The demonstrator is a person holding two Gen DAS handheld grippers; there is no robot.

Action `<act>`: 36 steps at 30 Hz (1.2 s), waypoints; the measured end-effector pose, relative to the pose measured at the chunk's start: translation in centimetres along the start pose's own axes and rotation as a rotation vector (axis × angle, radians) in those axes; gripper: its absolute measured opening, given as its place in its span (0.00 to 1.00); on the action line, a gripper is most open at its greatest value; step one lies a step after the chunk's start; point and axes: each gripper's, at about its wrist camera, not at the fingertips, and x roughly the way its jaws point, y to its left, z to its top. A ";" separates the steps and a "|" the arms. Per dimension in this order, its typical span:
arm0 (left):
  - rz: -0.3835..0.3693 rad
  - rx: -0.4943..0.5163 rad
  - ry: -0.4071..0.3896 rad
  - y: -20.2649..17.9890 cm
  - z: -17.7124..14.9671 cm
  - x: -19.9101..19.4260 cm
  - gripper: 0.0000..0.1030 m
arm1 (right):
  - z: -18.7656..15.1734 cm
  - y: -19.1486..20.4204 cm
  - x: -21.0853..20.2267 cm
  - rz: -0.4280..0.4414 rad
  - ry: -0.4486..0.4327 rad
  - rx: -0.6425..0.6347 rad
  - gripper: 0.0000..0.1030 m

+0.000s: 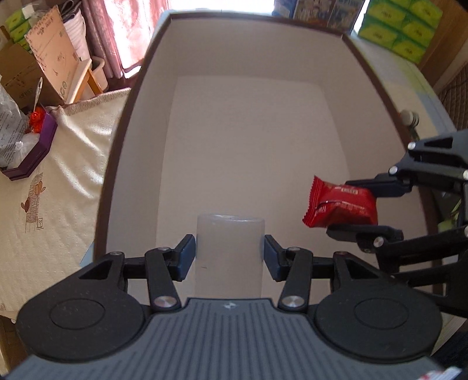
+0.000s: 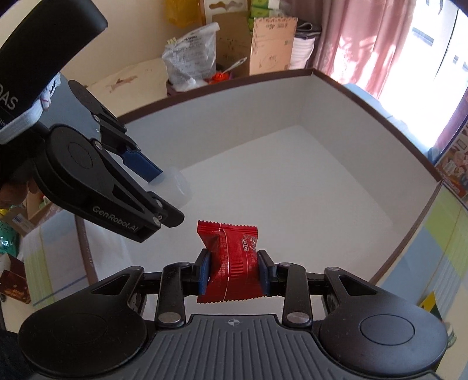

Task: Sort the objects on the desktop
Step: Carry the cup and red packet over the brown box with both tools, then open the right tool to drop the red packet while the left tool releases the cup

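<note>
Two claws hang over the box (image 1: 377, 96). Left claw (image 1: 229, 252) squeezes a cup (image 1: 230, 248), light and bendy, by its sides. Right claw (image 2: 234, 273) pinches a red packet (image 2: 232, 263), soft and crinkly, across its middle.

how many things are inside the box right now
0 rest on its floor. The cup in the left gripper and red packet in the right gripper hang above the box.

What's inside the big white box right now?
The box floor looks bare white. The translucent cup and red snack packet hang over it, hiding patches of the floor.
</note>
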 end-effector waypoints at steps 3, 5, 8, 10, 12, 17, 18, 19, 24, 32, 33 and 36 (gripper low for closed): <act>0.007 0.019 0.014 0.1 0.0 0.8 0.44 | 0.1 -0.2 0.5 -0.004 0.014 -0.004 0.30; 0.013 0.029 0.014 0.1 0.0 1.0 0.44 | 0.2 -0.3 0.7 -0.005 0.019 -0.004 0.30; 0.012 0.040 0.008 0.1 0.2 1.1 0.44 | 0.6 -0.4 1.1 -0.003 0.031 -0.009 0.30; 0.008 0.045 0.002 0.3 0.3 0.9 0.49 | 0.7 -0.6 1.2 -0.006 0.039 -0.010 0.30; -0.005 0.050 -0.003 0.2 0.6 0.8 0.53 | 0.8 -0.7 1.3 -0.007 0.042 -0.010 0.30; -0.009 0.074 -0.023 -0.4 0.7 0.2 0.60 | 1.1 -0.9 1.3 -0.022 0.026 -0.029 0.32; -0.013 0.079 -0.032 -0.6 0.7 0.0 0.63 | 1.0 -0.8 1.1 -0.022 0.020 -0.034 0.38; -0.016 0.082 -0.040 -0.7 0.7 -0.2 0.64 | 1.0 -0.7 0.9 -0.022 0.012 -0.041 0.43; -0.005 0.095 -0.070 -1.2 0.6 -1.2 0.74 | 0.7 -0.3 -0.4 -0.027 -0.027 -0.079 0.69; 0.010 0.085 -0.123 -1.4 0.1 -3.8 0.83 | -0.1 0.2 -2.7 -0.035 -0.077 -0.080 0.89; 0.016 0.084 -0.128 -1.3 0.1 -3.9 0.83 | -0.2 0.3 -3.1 -0.038 -0.080 -0.078 0.91; 0.020 0.080 -0.140 -1.7 -0.3 -4.8 0.85 | -0.5 0.6 -4.3 -0.043 -0.092 -0.070 0.94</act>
